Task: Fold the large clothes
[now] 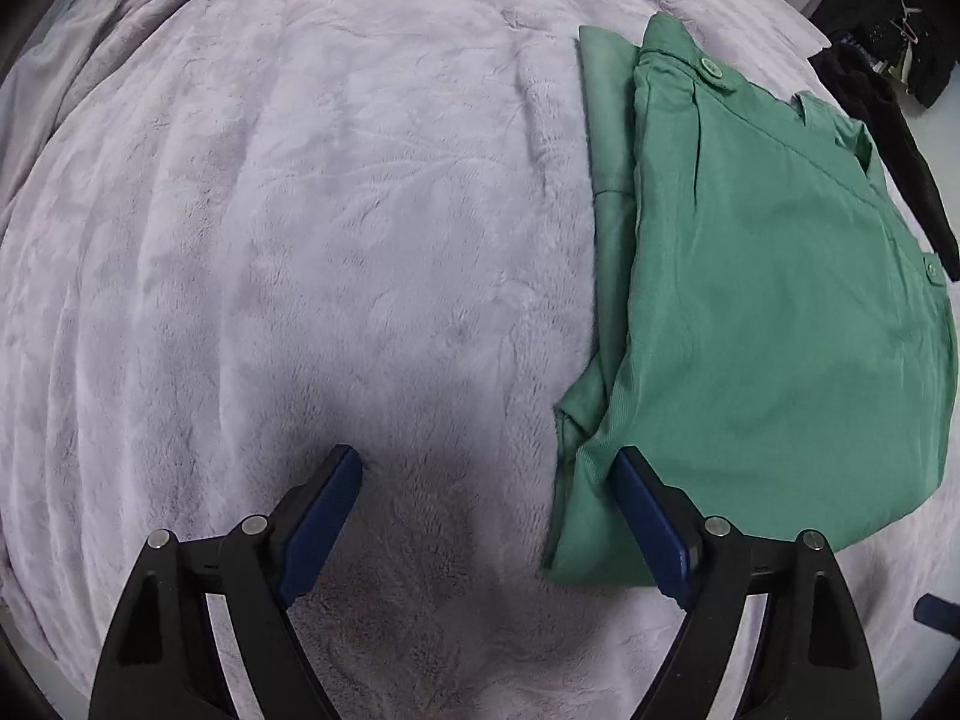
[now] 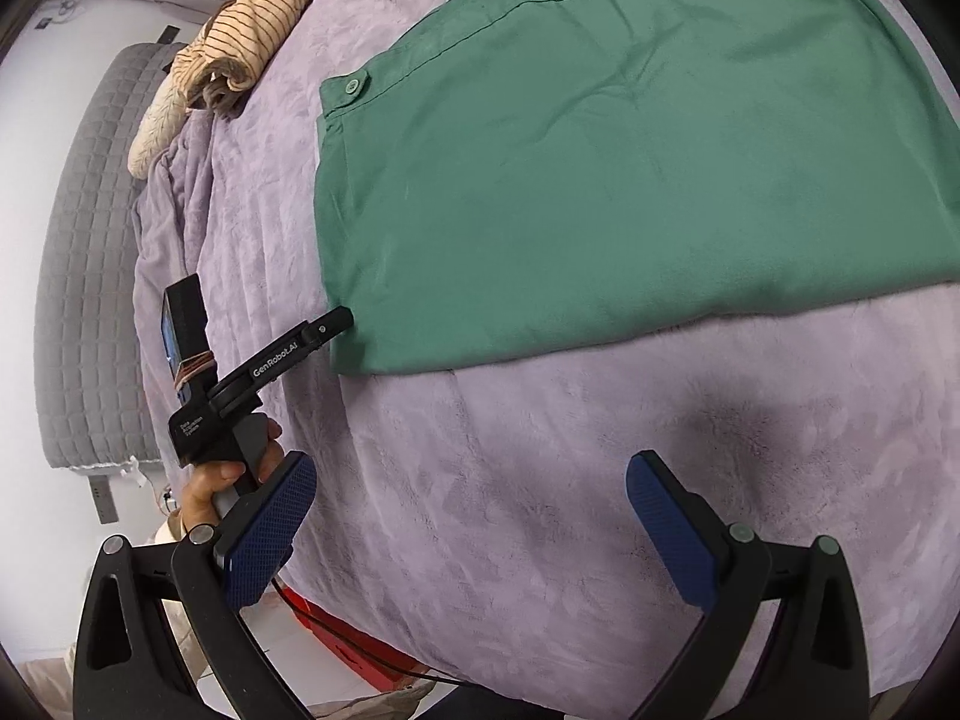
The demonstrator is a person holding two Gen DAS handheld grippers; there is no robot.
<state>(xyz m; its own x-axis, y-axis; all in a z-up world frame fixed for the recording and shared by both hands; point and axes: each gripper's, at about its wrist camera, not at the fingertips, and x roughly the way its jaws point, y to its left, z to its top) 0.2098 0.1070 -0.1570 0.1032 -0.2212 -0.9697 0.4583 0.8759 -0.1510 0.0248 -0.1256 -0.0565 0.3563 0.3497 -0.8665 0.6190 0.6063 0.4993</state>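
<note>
Green garment (image 1: 762,300) lies folded flat on the lilac blanket (image 1: 300,240), ahead and to the right of the left gripper (image 1: 489,480), whose jaws gape wide and empty; the right gripper (image 2: 471,480), spread wide too, holds nothing, the garment ahead of it.

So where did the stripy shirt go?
The stripy shirt is bunched up at the far left edge of the purple blanket in the right wrist view, well left of the folded green clothes.
</note>
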